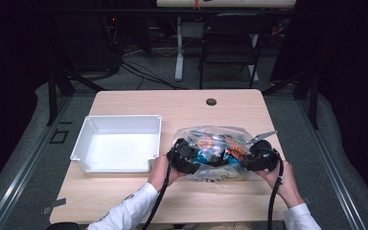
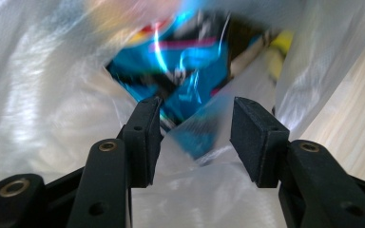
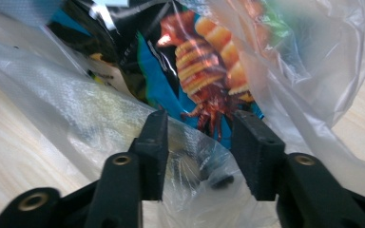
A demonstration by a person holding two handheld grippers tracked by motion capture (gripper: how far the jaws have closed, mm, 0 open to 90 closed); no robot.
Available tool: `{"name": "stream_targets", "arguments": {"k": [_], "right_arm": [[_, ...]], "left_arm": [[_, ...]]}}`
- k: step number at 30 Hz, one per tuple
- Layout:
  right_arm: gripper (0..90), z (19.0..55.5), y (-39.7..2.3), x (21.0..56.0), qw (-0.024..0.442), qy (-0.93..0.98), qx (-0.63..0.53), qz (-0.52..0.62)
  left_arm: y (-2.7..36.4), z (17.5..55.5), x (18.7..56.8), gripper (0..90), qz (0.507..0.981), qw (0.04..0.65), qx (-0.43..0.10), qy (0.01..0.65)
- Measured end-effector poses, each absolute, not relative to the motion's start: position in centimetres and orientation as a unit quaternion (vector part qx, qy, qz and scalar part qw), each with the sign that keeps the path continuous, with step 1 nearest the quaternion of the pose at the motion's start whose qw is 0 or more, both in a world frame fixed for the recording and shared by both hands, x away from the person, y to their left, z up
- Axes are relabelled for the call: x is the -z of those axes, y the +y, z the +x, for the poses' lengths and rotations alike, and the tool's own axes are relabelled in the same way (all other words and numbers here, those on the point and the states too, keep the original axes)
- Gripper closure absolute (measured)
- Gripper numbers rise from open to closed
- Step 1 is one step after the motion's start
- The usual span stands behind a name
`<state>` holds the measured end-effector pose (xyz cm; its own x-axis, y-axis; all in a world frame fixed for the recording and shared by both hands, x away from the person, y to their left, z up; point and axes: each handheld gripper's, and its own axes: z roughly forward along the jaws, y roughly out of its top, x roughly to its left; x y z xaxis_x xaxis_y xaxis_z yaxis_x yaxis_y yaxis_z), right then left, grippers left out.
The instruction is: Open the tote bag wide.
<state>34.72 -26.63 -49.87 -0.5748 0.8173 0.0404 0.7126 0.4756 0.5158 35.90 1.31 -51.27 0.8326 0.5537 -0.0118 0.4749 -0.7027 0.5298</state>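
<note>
Tools flank the bag (image 1: 215, 153) on the surface (image 1: 139, 196): we keep left tool (image 2: 196, 128) and right tool (image 3: 198, 137) spread, film between the jaws.

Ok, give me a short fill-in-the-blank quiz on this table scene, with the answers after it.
1. The white bin holds ____.
2. The snack packets lie inside a clear plastic ____.
3. The bin stands to the ____ of the left claw in the high view.
4. The right claw points at a packet printed with a red ____.

Answers: nothing; bag; left; crab
</note>
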Motion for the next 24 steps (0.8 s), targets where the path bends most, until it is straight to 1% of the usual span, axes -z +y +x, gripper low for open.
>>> {"name": "stream_targets", "arguments": {"k": [2, 3, 4, 5, 6, 7, 9, 11, 12, 17, 21, 24], "right_arm": [[49.9, 34.8, -26.9, 50.4, 0.096, 0.854, -0.240, 0.451], [49.0, 34.8, -26.9, 50.7, 0.082, 0.857, -0.235, 0.452], [49.1, 34.8, -27.0, 51.0, 0.081, 0.858, -0.230, 0.453], [50.3, 34.8, -27.0, 51.4, 0.081, 0.858, -0.224, 0.455], [52.2, 34.7, -27.0, 51.6, 0.075, 0.858, -0.224, 0.456], [56.2, 34.7, -27.0, 51.9, 0.076, 0.858, -0.219, 0.458], [61.0, 34.6, -27.1, 52.2, 0.070, 0.862, -0.209, 0.457], [62.1, 34.4, -27.1, 52.6, 0.066, 0.853, -0.223, 0.467], [61.4, 34.4, -27.4, 52.6, 0.063, 0.863, -0.203, 0.458], [56.5, 34.1, -27.6, 53.5, 0.056, 0.861, -0.188, 0.469], [51.1, 34.3, -27.7, 54.1, 0.065, 0.863, -0.168, 0.472], [47.2, 34.5, -27.8, 54.2, 0.071, 0.860, -0.171, 0.475]], "left_arm": [[1.3, 35.8, 51.6, 51.4, 0.926, 0.251, -0.071, 0.273], [1.3, 35.8, 51.8, 51.3, 0.927, 0.246, -0.074, 0.272], [1.3, 35.7, 51.9, 51.4, 0.929, 0.240, -0.074, 0.272], [1.3, 35.7, 52.0, 52.0, 0.929, 0.238, -0.077, 0.272], [1.4, 35.7, 52.1, 54.5, 0.933, 0.230, -0.076, 0.267], [1.4, 35.7, 52.3, 56.6, 0.932, 0.229, -0.075, 0.270], [1.5, 35.7, 52.7, 62.3, 0.936, 0.222, -0.065, 0.267], [1.4, 35.5, 53.3, 63.8, 0.937, 0.215, -0.063, 0.268], [1.4, 35.4, 53.5, 63.7, 0.937, 0.214, -0.065, 0.268], [1.5, 35.6, 54.4, 60.7, 0.935, 0.208, -0.061, 0.280], [1.7, 35.8, 55.0, 56.4, 0.934, 0.203, -0.058, 0.288], [1.9, 36.1, 55.2, 54.2, 0.929, 0.211, -0.058, 0.300]]}}
